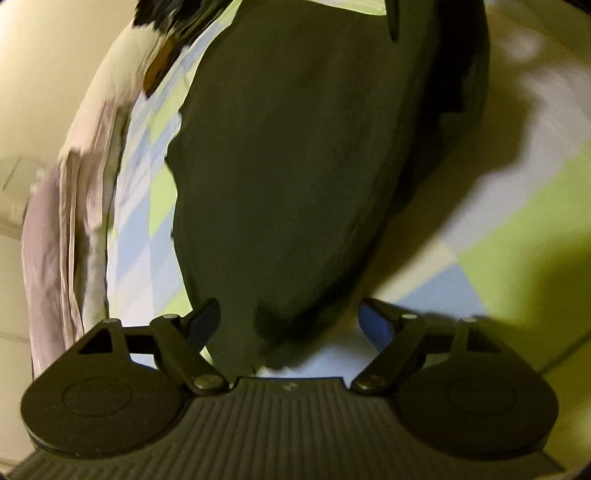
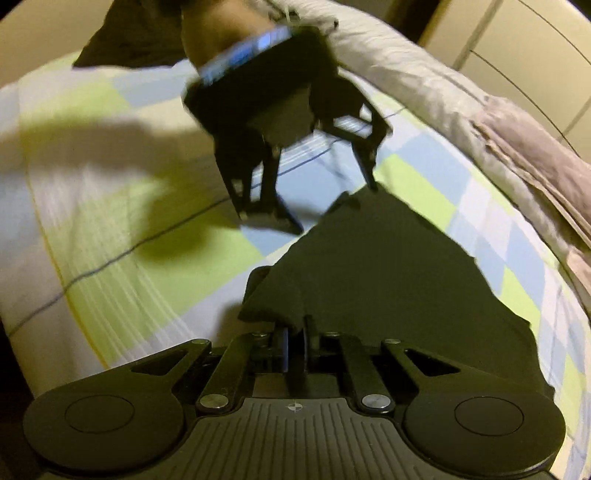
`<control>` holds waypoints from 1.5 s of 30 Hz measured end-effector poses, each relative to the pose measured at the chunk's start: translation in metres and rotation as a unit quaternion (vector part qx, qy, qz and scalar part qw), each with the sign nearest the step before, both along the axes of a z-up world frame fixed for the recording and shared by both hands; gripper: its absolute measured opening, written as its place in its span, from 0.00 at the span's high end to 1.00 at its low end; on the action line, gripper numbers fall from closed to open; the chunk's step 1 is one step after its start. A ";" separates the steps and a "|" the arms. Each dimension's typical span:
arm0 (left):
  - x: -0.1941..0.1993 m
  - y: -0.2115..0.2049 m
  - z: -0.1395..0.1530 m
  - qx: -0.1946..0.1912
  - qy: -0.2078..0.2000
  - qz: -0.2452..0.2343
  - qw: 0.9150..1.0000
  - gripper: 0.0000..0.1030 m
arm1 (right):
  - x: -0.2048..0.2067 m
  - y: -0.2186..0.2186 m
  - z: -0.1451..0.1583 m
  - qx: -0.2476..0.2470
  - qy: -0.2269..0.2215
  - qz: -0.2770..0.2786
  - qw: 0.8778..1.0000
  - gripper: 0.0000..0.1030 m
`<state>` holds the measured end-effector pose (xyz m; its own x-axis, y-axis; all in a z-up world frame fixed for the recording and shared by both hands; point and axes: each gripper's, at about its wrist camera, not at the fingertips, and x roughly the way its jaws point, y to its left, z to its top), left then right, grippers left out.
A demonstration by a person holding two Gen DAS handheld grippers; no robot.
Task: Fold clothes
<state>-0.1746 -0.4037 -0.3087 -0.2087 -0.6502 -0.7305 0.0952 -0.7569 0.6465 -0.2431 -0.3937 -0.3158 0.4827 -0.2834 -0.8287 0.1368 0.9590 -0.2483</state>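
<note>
A dark garment (image 1: 288, 166) lies flat on the green, blue and white checked bed sheet (image 1: 498, 251). In the left wrist view my left gripper (image 1: 291, 325) stands open, with a corner of the garment lying between its blue-padded fingers (image 1: 375, 325) and untouched by them. The right wrist view shows the same garment (image 2: 388, 266) running away from me. My right gripper (image 2: 294, 341) is shut on its near folded edge. The left gripper (image 2: 328, 205) hangs open over the garment's far corner, blurred.
A crumpled grey and white quilt (image 2: 480, 110) is bunched along the bed's far side and shows again in the left wrist view (image 1: 74, 229). Another dark cloth (image 2: 122, 40) lies at the back left. A hand (image 2: 229, 33) holds the left gripper. Pale cupboard panels (image 2: 535, 48) stand behind.
</note>
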 end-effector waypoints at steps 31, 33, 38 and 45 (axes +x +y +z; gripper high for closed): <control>-0.286 -0.302 0.084 0.153 -0.017 -0.035 0.987 0.90 | -0.319 -0.258 0.067 0.234 -0.258 -0.515 0.783 0.96; -0.296 -0.309 0.068 0.169 -0.027 -0.039 0.984 0.90 | -0.338 -0.266 0.051 0.248 -0.260 -0.535 0.764 0.97; -0.305 -0.321 0.043 0.199 -0.037 -0.040 0.978 0.90 | -0.368 -0.270 0.023 0.273 -0.256 -0.570 0.731 1.00; -0.295 -0.355 0.057 0.203 0.071 0.053 0.975 0.53 | -0.374 -0.263 0.016 0.278 -0.256 -0.593 0.711 1.00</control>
